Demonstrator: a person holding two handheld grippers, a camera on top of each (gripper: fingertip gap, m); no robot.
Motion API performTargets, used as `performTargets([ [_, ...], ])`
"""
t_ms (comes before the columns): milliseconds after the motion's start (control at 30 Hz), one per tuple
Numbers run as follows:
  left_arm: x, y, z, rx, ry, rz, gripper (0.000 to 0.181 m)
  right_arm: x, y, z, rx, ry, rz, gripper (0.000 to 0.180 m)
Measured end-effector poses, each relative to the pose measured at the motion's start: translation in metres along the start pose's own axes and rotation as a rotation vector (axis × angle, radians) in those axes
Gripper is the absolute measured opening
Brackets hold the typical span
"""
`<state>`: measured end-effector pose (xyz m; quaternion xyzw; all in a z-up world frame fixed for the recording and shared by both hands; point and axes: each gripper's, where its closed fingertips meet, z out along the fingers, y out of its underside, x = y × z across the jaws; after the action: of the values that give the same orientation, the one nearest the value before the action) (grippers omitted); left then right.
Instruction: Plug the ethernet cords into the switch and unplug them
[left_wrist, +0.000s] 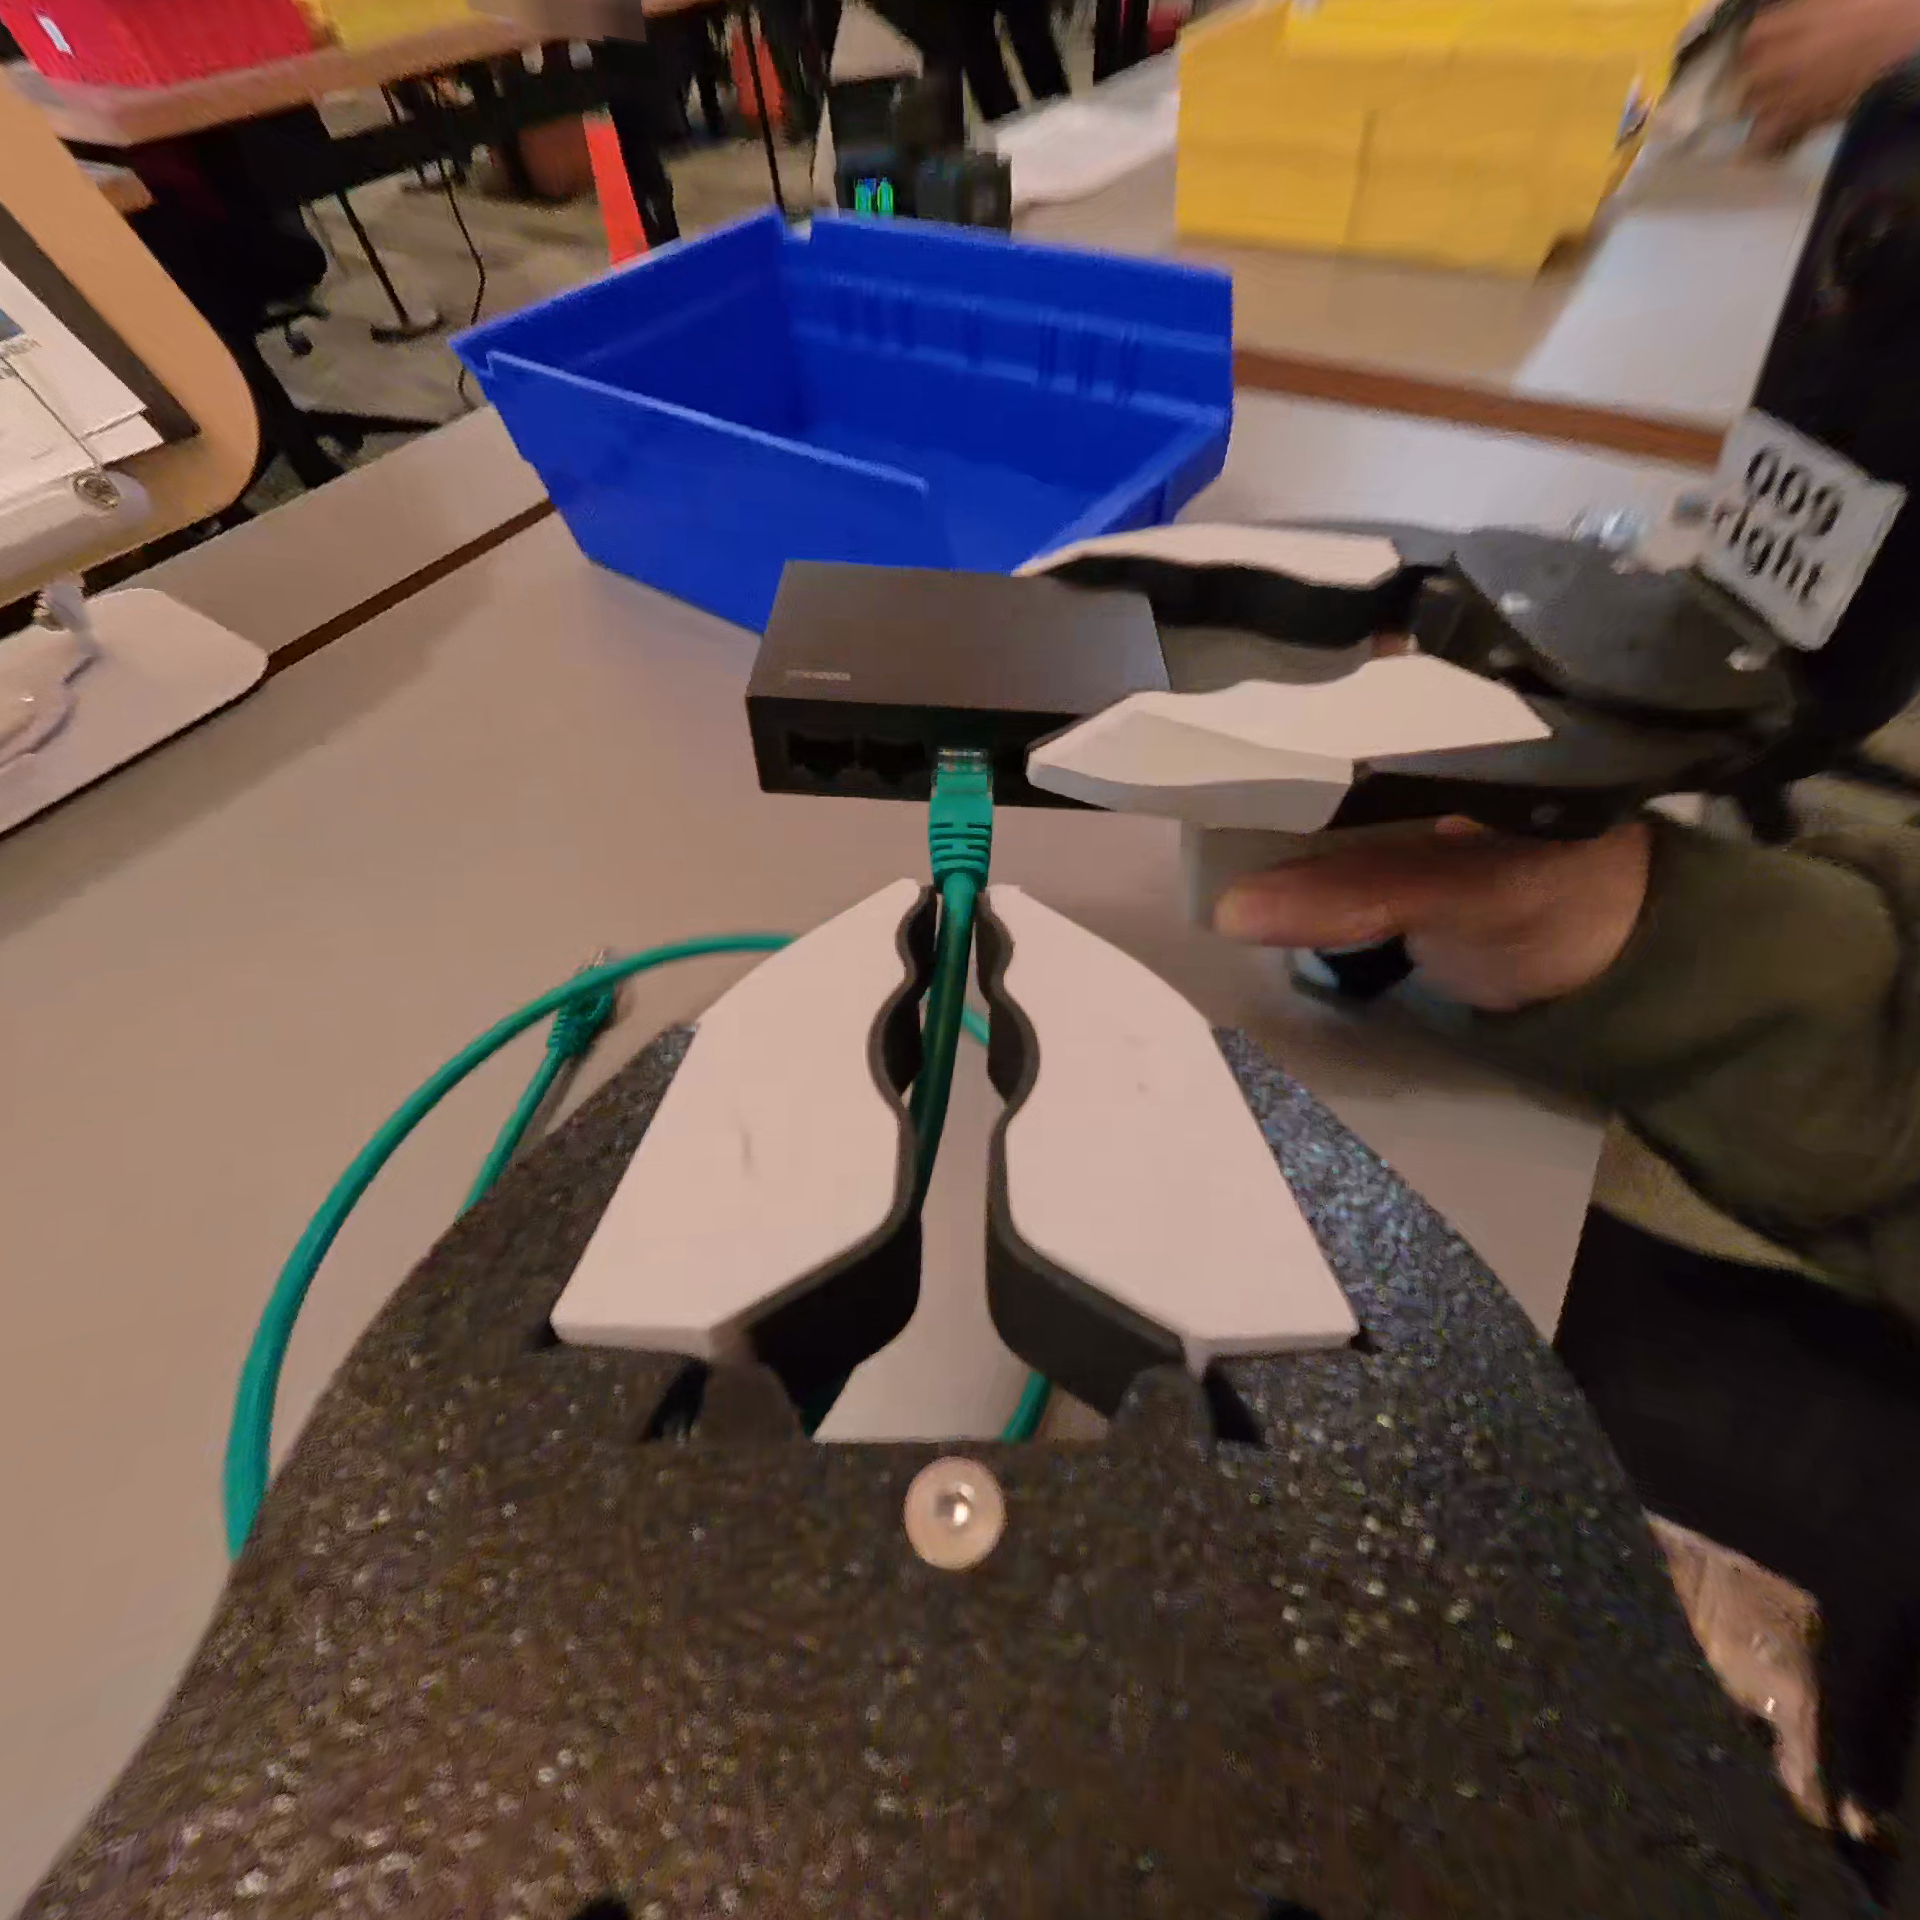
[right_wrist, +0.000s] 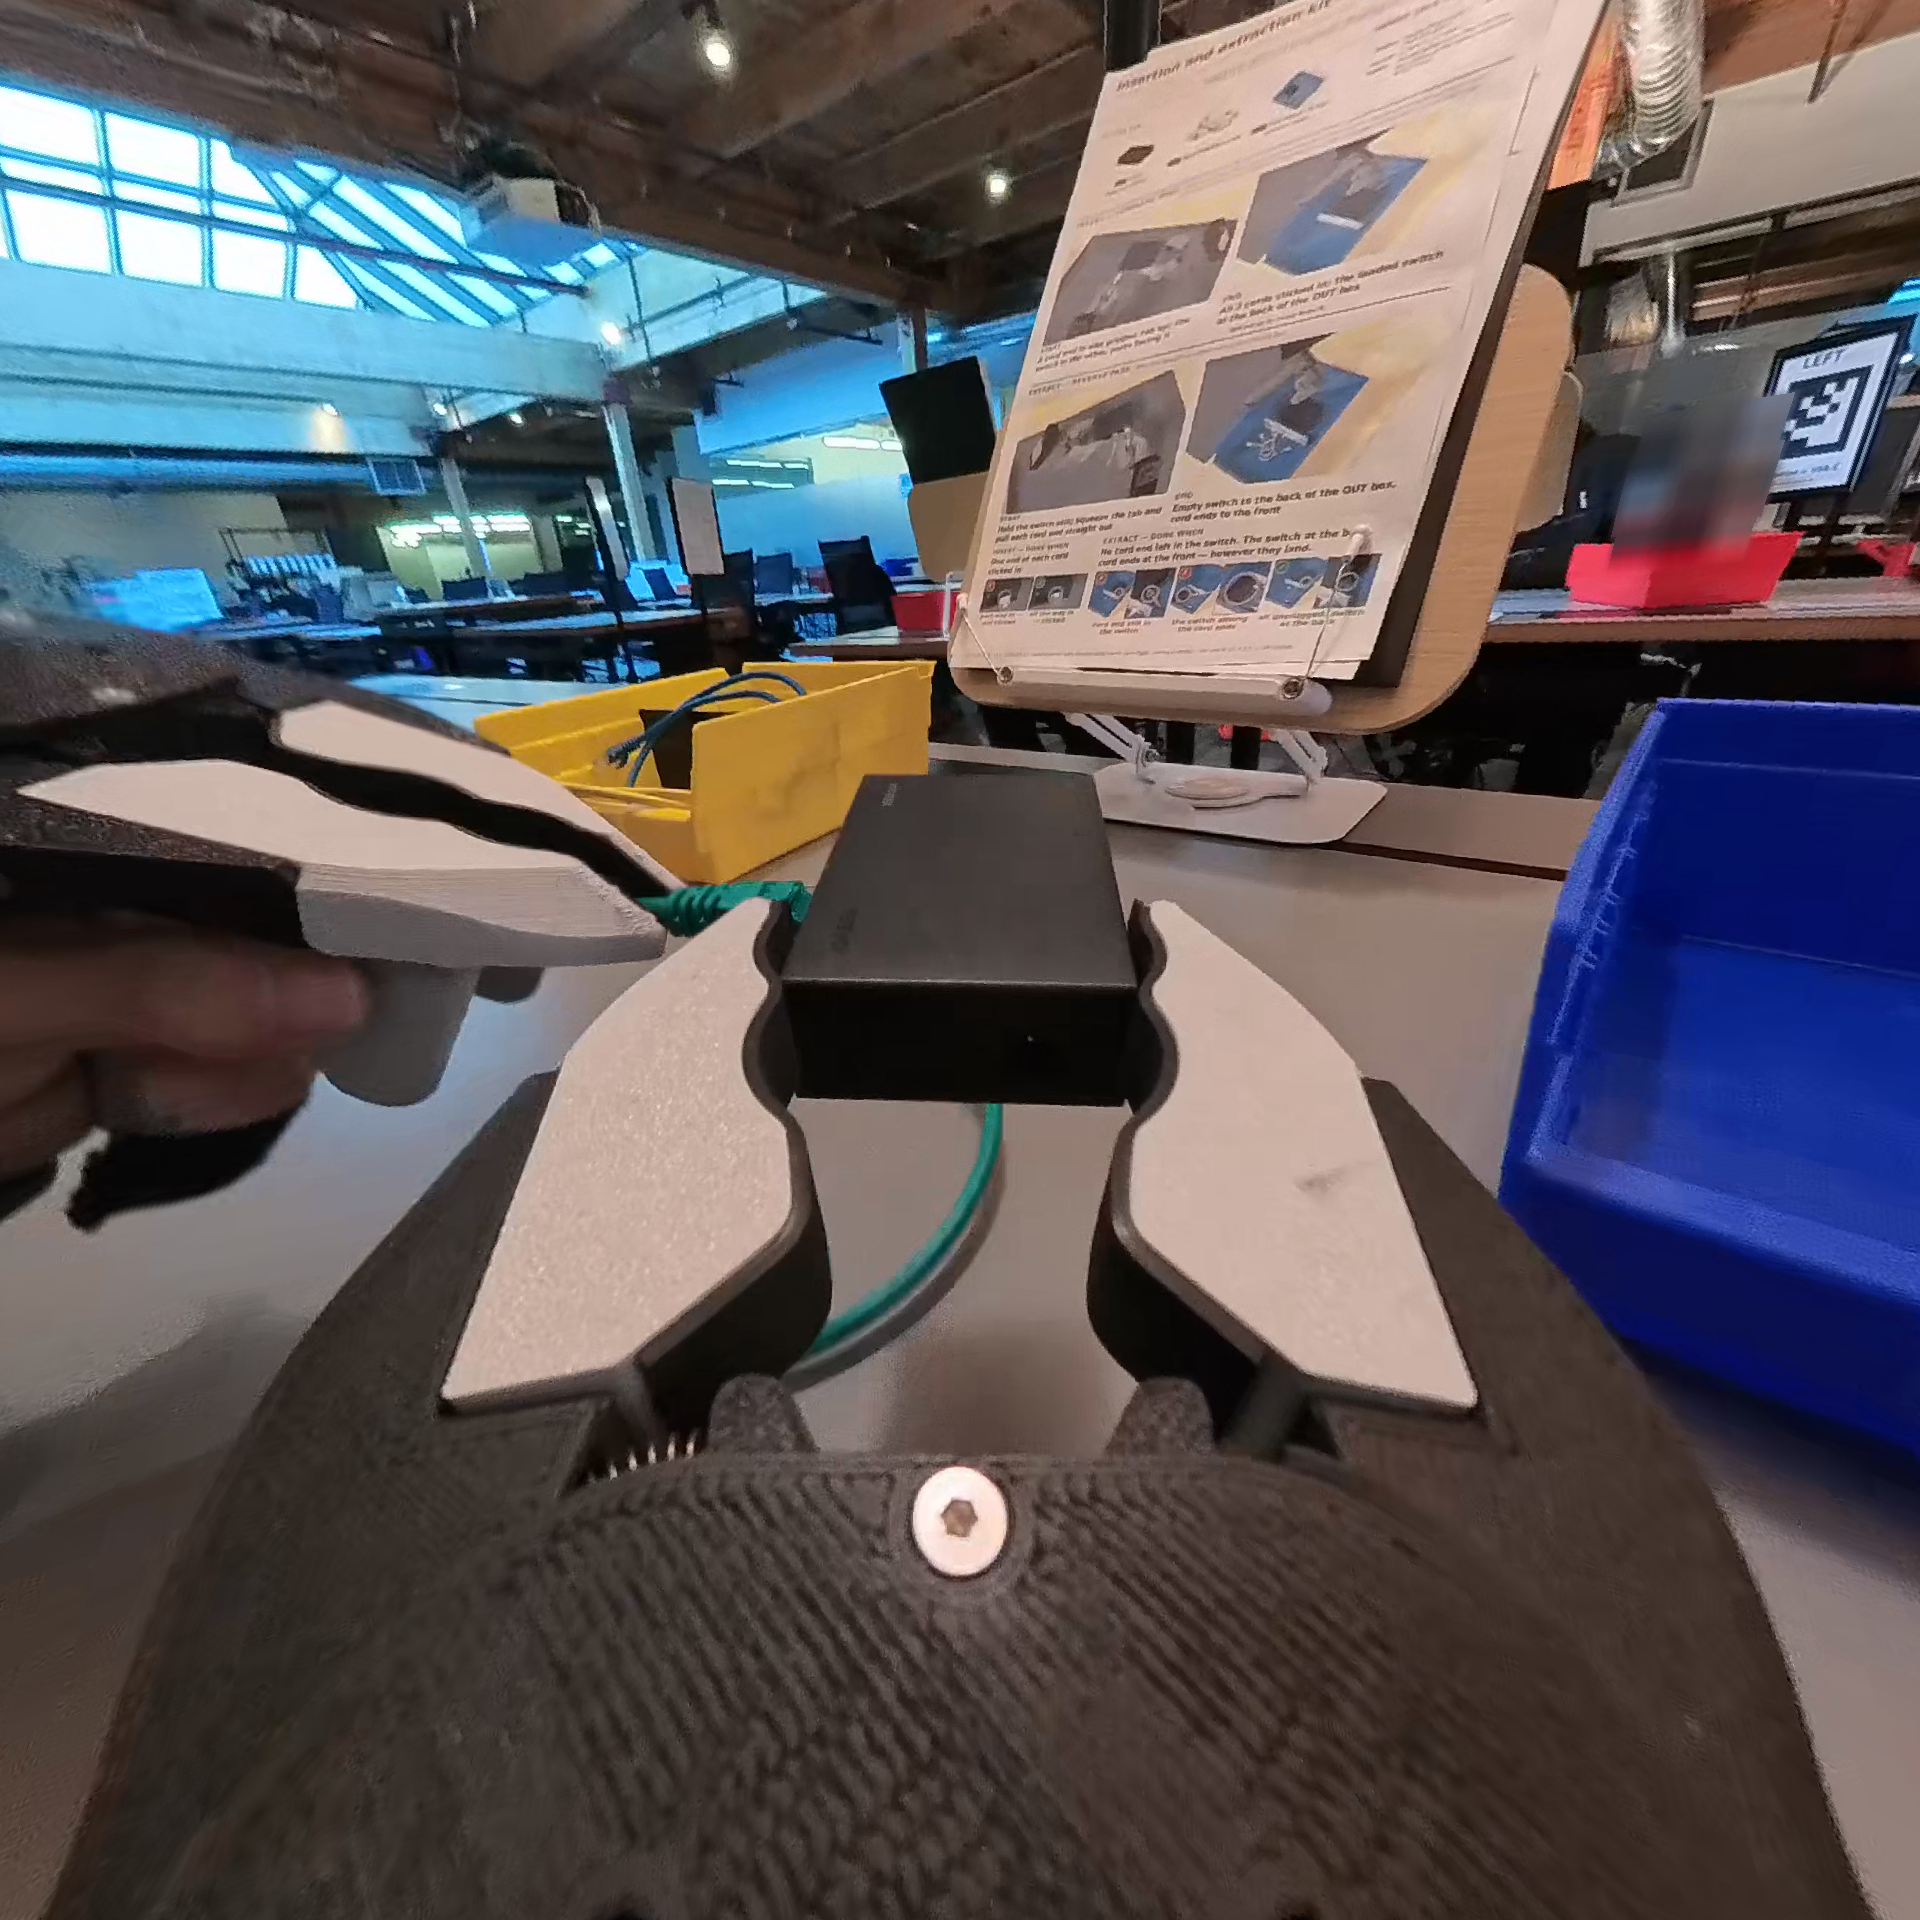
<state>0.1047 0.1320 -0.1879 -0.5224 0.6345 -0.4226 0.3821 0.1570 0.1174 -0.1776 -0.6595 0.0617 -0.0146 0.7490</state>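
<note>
The black switch (left_wrist: 956, 665) sits in the middle of the grey table (left_wrist: 416, 831), with its row of ports facing the left tool (left_wrist: 954, 904); the right tool (right_wrist: 956, 997) comes in from the side and squeezes the switch between its two grey fingers (right_wrist: 1247, 1143), one finger on each long side, so the switch is held tight; in the right wrist view the box looks lifted a little off the table, but I cannot tell for sure; a green cord (left_wrist: 940, 1039) runs between the left tool's fingers (left_wrist: 790, 1122), which are almost shut and pinch the cord just behind its plug (left_wrist: 961, 810); the plug is right at a port near the middle of the switch's front, and its tip is in the port's mouth, though I cannot tell if it is pushed all the way in; the rest of the green cord curls in a big loop on the table toward the near edge, and its other plug (left_wrist: 577, 1023) lies free on the table beside the left tool; a blue bin (left_wrist: 852, 416) stands just behind the switch, toward the far edge of the table; a yellow bin (right_wrist: 769, 758) with a blue cable in it sits farther off on the left tool's side; a paper sheet on a wooden stand (right_wrist: 1247, 364) stands past the switch in the right wrist view; a person's hand (left_wrist: 1455, 914) holds the right tool's handle.
</note>
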Motion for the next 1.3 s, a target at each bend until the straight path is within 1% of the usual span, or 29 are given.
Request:
performTargets([
  [100, -0.0010, 0.0007, 0.0013, 0.051, 0.028, -0.051, 0.007, 0.0006, -0.0005, -0.0005, 0.004, -0.008, 0.014, 0.062],
  [167, -0.0007, 0.0008, 0.0013, 0.070, 0.043, -0.057, 0.010, 0.0002, -0.0010, -0.0010, 0.008, -0.008, 0.011, 0.062],
  [233, -0.0001, -0.0001, 0.0014, 0.090, 0.040, -0.047, 0.007, 0.0004, -0.0009, -0.0006, 0.006, -0.010, 0.015, 0.062],
  [400, 0.0039, -0.0055, -0.0016, 0.139, -0.057, 0.129, 0.007, -0.0026, -0.0022, -0.0018, 0.017, -0.033, 0.014, 0.062],
  [500, 0.0036, -0.0056, -0.0027, 0.124, -0.092, 0.200, 0.006, -0.0044, -0.0013, -0.0009, 0.010, -0.037, 0.003, 0.062],
  [633, 0.0008, -0.0005, -0.0003, 0.115, -0.072, 0.169, 0.006, -0.0049, 0.0030, 0.0018, -0.026, -0.029, -0.002, 0.062],
  [733, 0.0015, -0.0034, -0.0036, 0.153, -0.072, 0.168, 0.006, -0.0079, 0.0030, 0.0019, -0.027, -0.049, -0.006, 0.063],
  [900, -0.0006, -0.0045, 0.0016, 0.145, -0.089, 0.159, 0.006, -0.0030, 0.0035, 0.0024, -0.030, -0.016, 0.002, 0.063],
  [1033, -0.0002, -0.0032, 0.0000, 0.120, -0.068, 0.199, 0.006, -0.0048, 0.0030, 0.0021, -0.026, -0.025, -0.008, 0.062],
  [1100, -0.0026, -0.0014, -0.0009, 0.115, -0.092, 0.215, 0.006, -0.0056, 0.0052, 0.0039, -0.042, -0.010, -0.050, 0.062],
  [1200, -0.0009, -0.0020, -0.0019, 0.145, -0.095, 0.177, 0.006, -0.0064, 0.0009, 0.0030, -0.005, -0.014, -0.060, 0.061],
  [1300, 0.0001, -0.0025, -0.0006, 0.134, -0.084, 0.127, 0.006, -0.0047, -0.0025, 0.0022, 0.027, 0.008, -0.076, 0.061],
])
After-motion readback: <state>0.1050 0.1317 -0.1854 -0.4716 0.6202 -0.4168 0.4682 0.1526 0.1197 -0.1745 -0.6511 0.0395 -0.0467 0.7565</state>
